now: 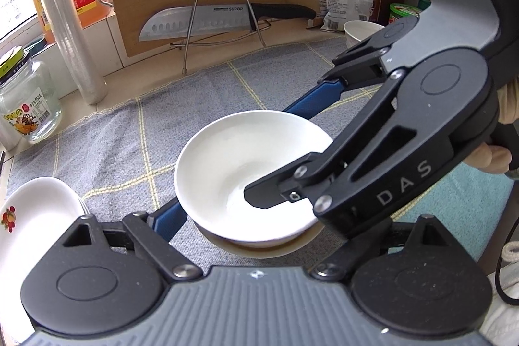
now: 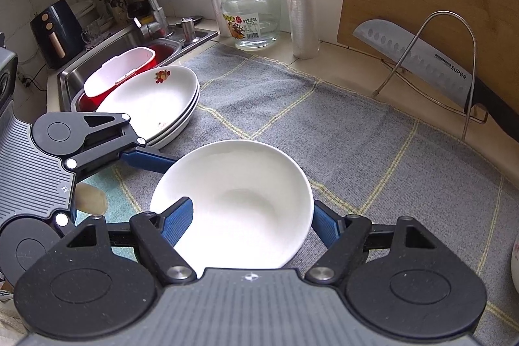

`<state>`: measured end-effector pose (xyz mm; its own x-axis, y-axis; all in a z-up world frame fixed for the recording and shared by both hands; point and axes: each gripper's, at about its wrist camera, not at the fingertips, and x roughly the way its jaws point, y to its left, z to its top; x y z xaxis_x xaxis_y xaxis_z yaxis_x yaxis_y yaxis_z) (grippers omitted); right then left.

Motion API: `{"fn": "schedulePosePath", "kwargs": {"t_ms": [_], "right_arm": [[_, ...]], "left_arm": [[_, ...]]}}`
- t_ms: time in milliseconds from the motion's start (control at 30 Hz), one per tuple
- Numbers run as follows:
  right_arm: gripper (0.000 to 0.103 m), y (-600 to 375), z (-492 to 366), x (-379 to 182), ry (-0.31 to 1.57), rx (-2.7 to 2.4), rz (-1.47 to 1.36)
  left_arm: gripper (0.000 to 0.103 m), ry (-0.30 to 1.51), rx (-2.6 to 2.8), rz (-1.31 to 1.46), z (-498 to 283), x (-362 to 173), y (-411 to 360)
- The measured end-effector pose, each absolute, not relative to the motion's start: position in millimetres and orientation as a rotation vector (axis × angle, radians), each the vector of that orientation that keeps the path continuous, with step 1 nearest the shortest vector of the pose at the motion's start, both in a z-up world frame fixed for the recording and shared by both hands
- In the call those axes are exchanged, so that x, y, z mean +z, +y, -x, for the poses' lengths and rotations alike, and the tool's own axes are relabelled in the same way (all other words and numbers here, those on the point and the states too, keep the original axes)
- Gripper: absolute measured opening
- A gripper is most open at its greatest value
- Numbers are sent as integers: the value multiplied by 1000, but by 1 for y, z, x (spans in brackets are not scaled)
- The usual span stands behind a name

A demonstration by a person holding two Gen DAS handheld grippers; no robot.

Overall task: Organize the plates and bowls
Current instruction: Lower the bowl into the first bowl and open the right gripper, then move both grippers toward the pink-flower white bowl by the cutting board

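Our main worry is the white bowl sliding: it is glazed, smooth and steep-walled, and the right claw has one ribbed blue finger lying inside the rim at 8 o'clock and the other outside the wall at 4 o'clock, which we judge to be a clamp on the bowl, though a shallow one. If that bite loosens or the wrist tips, the bowl could swing and knock against the second bowl, whose cream rim peeks out just beneath it at 6 o'clock, and chip one or both. The left claw straddles the same bowl from 6 o'clock; one finger sits just beside the outer wall at 8 o'clock, the other is hidden, so we cannot tell whether it presses or stands released. Two claws crowding one bowl could also bump each other. The grey woven cloth underneath is soft and would cushion a short drop. The stack of shallow plates waits at 10 o'clock in the right view, near the sink edge.
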<state>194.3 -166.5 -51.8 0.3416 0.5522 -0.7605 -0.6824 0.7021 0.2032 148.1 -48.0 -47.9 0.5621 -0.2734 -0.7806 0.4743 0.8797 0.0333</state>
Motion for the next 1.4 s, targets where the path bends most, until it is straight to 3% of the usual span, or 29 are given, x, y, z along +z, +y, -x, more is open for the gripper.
{"fn": "schedulePosePath", "kwargs": {"t_ms": [633,767,1267,1400], "right_arm": [[88,-172,-184,-45,885,790,167],[94,-183,-184,-39,865,750,130],[95,-224,-179,-40,865,589,51],[100,-232,-175,-39,856,537,31]], "left_arm": [[96,801,-539,-218,-129,-23,-38],[96,805,-576,-214,-123,-25,-47],[96,809,-601,-180,-118,-33,-47],[96,767,-606,-183,-120,-24,-48]]}}
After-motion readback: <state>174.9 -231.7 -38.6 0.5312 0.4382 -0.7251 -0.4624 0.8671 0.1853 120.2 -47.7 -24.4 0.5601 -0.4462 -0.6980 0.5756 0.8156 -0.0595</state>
